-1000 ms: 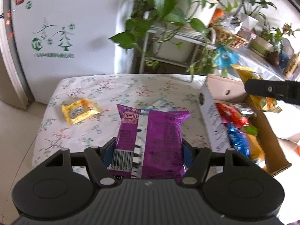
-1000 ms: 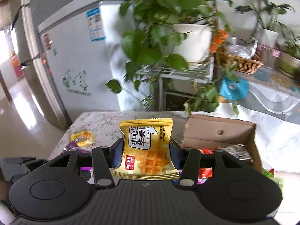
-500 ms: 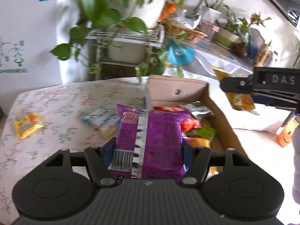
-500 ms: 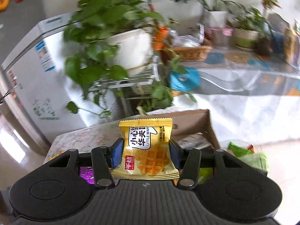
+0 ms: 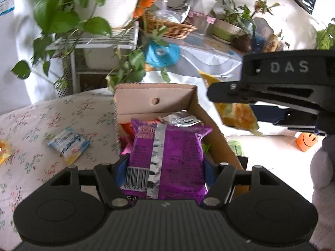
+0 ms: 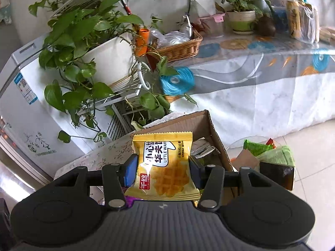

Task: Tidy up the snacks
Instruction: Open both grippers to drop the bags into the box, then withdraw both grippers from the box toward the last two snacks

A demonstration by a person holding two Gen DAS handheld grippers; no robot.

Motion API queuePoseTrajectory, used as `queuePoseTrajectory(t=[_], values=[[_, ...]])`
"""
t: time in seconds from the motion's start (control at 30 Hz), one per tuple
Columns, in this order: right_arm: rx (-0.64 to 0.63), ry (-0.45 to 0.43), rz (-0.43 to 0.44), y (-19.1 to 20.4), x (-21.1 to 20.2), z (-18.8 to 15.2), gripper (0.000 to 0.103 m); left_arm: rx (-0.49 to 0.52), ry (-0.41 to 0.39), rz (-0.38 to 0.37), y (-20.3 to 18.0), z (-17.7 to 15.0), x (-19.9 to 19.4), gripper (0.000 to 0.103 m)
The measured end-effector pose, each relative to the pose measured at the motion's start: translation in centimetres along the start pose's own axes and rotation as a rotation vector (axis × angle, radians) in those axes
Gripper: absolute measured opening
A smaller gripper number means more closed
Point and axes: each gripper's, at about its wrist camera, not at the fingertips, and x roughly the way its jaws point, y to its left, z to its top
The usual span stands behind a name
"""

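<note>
an open brown cardboard box (image 5: 194, 104) of snacks is seen just ahead of both jaw pairs, so a purple foil snack packet (image 5: 167, 156) is clamped by the left gripper (image 5: 165, 167) and a yellow waffle packet (image 6: 165, 165) by the right gripper (image 6: 162, 169), seemingly for dropping in.

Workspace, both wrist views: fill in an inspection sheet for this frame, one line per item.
Surface: table with floral cloth; open cardboard box at its edge.
Job's things: purple snack bag and yellow waffle packet, each in a gripper; blue-white packet and yellow packet lie loose on the cloth; several snacks already in the box.
Clutter: green bags on the floor beside the box.
Grippers: left gripper shut on the purple snack bag; right gripper shut on the waffle packet.
Cables: nothing seen.
Surroundings: potted plants, wicker basket, white freezer, tiled floor.
</note>
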Motion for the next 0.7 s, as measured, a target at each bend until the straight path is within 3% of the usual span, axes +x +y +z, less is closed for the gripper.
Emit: queuePoseTrajectory(t=[0.07,0.23,0.7], values=[[0.020,-0.003,-0.015,-0.3,0.1,0.0,0.059,0.017,-0.005,-0.004,-0.5,0.3,0.2,0.068],[0.070,-0.014,-0.024,-0.7,0.1,0.2,0.069,0.034,-0.043,-0.020,-1.0,0.9,-0.3,0.080],[0.050,0.000,-0.002,0.5,0.8,0.1,0.077,0.009,-0.051,0.019,1.4,0.8,-1.6,0.081]])
